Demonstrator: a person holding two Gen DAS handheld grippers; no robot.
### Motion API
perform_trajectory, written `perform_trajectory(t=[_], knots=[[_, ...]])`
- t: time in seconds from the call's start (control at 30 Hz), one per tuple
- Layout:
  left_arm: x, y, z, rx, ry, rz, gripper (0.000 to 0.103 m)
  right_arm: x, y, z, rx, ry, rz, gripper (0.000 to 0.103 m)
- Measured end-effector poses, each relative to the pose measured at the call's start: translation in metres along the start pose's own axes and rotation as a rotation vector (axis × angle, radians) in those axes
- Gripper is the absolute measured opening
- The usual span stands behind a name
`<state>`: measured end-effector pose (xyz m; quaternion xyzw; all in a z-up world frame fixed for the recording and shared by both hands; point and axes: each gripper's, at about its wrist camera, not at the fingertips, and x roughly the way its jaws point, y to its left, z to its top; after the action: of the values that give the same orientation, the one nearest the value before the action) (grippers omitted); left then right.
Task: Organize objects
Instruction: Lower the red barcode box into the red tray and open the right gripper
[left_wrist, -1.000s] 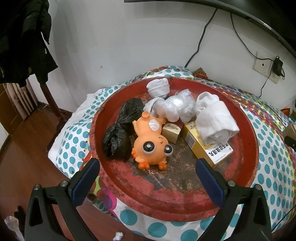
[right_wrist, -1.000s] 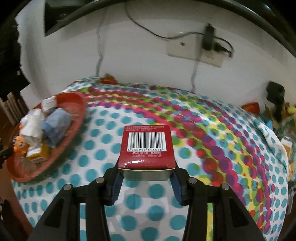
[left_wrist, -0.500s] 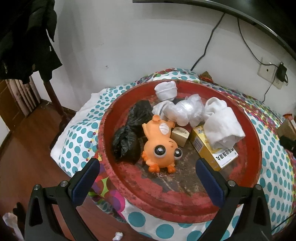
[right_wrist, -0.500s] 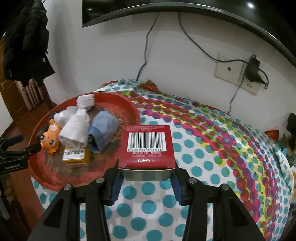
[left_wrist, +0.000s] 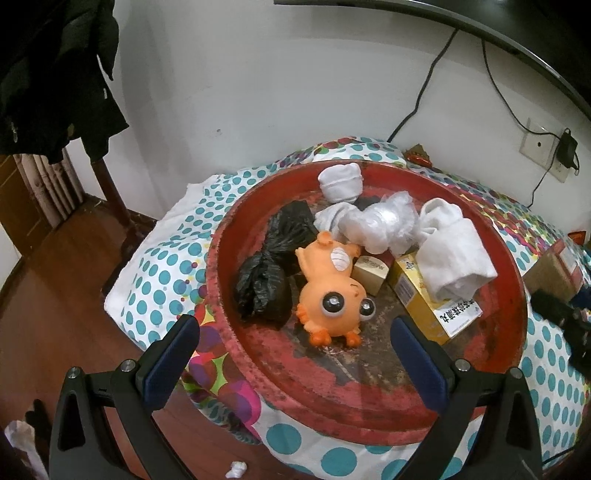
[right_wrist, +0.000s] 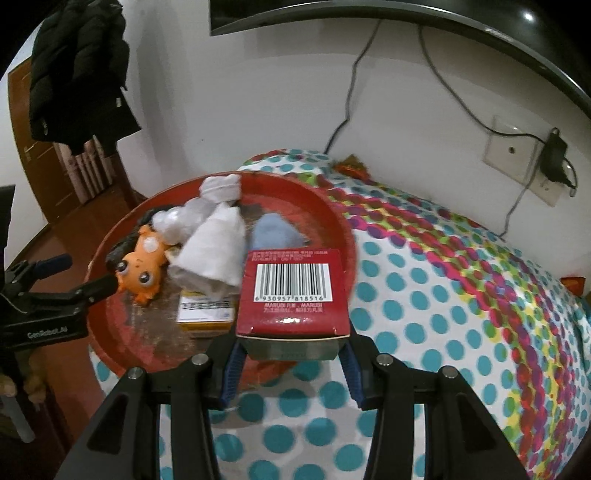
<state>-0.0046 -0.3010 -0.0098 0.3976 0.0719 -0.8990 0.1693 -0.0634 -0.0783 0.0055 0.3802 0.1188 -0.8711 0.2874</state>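
Both pads of our right gripper press the sides of a red box, barcode face up, long axis running away from us, held over the red tray's near right rim. Our left gripper hangs wide open and empty at the tray's near edge. Crowding the tray: an orange toy, white cloth, yellow box, black bags.

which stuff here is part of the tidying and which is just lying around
Job:
red box, clamped in right gripper
red tray
orange toy, black bags, yellow box, white cloth in it
left gripper, open

Lying about:
black jacket
wall socket
cables
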Motion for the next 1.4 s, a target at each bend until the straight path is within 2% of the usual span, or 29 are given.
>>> perform_trajectory(t=[0.3,0.5,0.9,1.13,1.17,1.27,1.4], knots=[[0.003,0.013,0.002,-0.038,0.008,0.006,0.103,0.020,0.035,0.001,-0.042,0.036,0.061,0.046],[0.003,0.018,0.002,-0.053,0.011,0.007,0.103,0.040,0.051,0.006,-0.053,0.058,0.071,0.046],[0.010,0.019,0.001,-0.044,0.024,0.019,0.103,0.073,0.059,0.040,-0.036,0.043,0.029,0.046],[0.012,0.019,0.001,-0.041,0.028,0.022,0.103,0.081,0.062,0.044,-0.024,0.040,0.015,0.047],[0.012,0.020,0.001,-0.043,0.027,0.020,0.103,0.081,0.063,0.043,-0.024,0.045,0.014,0.049],[0.011,0.020,0.001,-0.041,0.028,0.020,0.103,0.079,0.064,0.041,-0.030,0.051,0.005,0.067],[0.010,0.017,0.001,-0.029,0.022,0.026,0.103,0.064,0.065,0.035,-0.025,0.034,0.013,0.071]])
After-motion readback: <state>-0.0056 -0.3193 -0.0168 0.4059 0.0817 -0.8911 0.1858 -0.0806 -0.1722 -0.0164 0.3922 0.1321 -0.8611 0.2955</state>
